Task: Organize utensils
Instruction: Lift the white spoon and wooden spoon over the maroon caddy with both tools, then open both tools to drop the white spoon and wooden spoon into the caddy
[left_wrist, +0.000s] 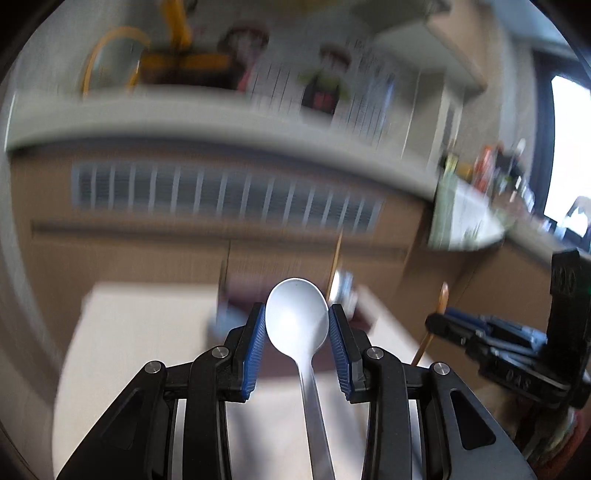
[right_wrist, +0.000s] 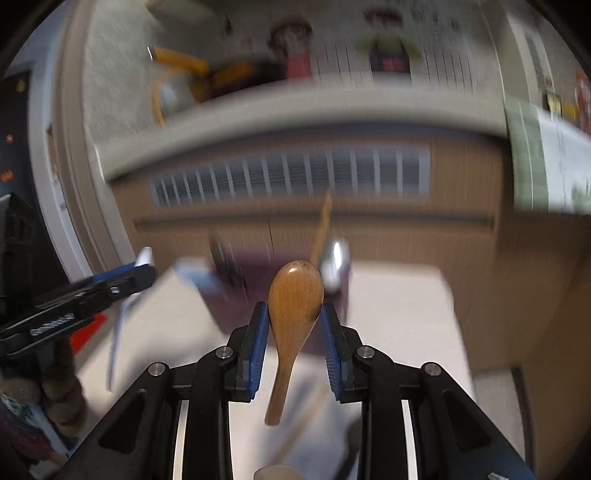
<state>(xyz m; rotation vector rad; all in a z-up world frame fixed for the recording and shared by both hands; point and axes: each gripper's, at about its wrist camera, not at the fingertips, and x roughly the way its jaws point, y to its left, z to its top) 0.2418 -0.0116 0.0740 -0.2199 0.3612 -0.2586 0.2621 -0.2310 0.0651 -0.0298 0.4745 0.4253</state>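
My left gripper (left_wrist: 297, 321) is shut on the bowl of a silver metal spoon (left_wrist: 297, 314); both blue pads press its sides and the handle runs back toward the camera. My right gripper (right_wrist: 294, 317) is shut on the bowl of a brown wooden spoon (right_wrist: 295, 291), whose handle hangs down between the fingers. Both spoons are held above a white table (right_wrist: 399, 314). In the left wrist view the right gripper (left_wrist: 443, 325) shows at the right edge with the wooden spoon (left_wrist: 442, 297). In the right wrist view the left gripper (right_wrist: 144, 273) shows at the left with the metal spoon (right_wrist: 118, 332).
At the table's far side, a dark purple holder (right_wrist: 236, 273) has a wooden stick (right_wrist: 323, 229) and a shiny metal piece (right_wrist: 334, 266) standing in it. Behind it is a brown cabinet with a slatted vent (left_wrist: 221, 195). Everything behind the grippers is blurred.
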